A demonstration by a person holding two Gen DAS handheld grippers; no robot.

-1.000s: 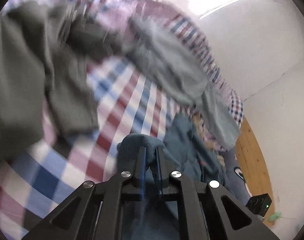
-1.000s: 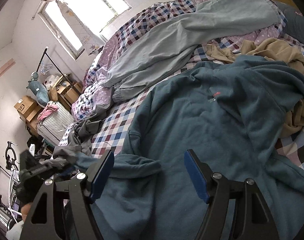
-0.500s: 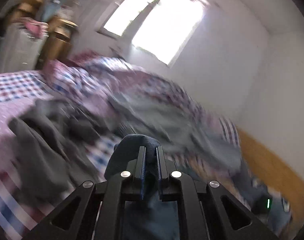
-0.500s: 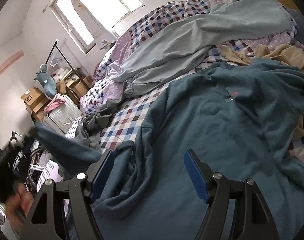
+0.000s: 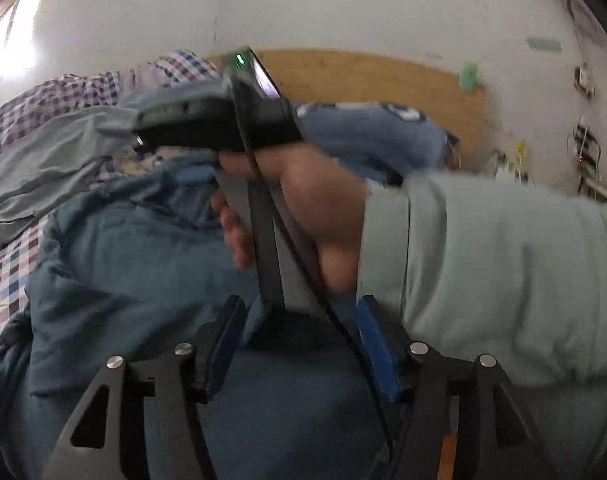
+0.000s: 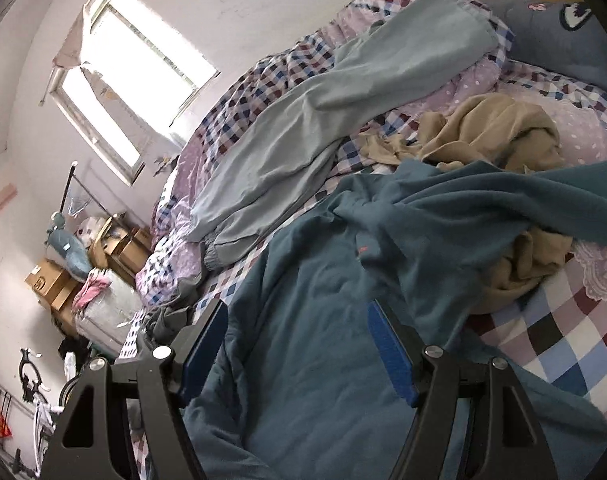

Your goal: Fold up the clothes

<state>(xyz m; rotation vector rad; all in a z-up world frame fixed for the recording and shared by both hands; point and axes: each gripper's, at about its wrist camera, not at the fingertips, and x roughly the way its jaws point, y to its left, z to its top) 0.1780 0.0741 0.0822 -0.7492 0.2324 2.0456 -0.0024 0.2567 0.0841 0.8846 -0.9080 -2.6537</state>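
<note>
Left gripper (image 5: 299, 344): jaws wide apart, holding nothing. Right gripper (image 6: 299, 344): jaws wide apart, empty, above the teal sweatshirt (image 6: 335, 320), which lies spread on the near side of the checked bed (image 6: 543, 344).

Daylight pours through the window (image 6: 131, 92), blown out white (total glare). Left wrist view's motion-blurred, and both fisheyes bend hard at dark edges.

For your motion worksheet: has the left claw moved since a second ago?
Yes. The left claw swung right, from the window side toward the wooden headboard, and opened, releasing the teal sweatshirt.
</note>
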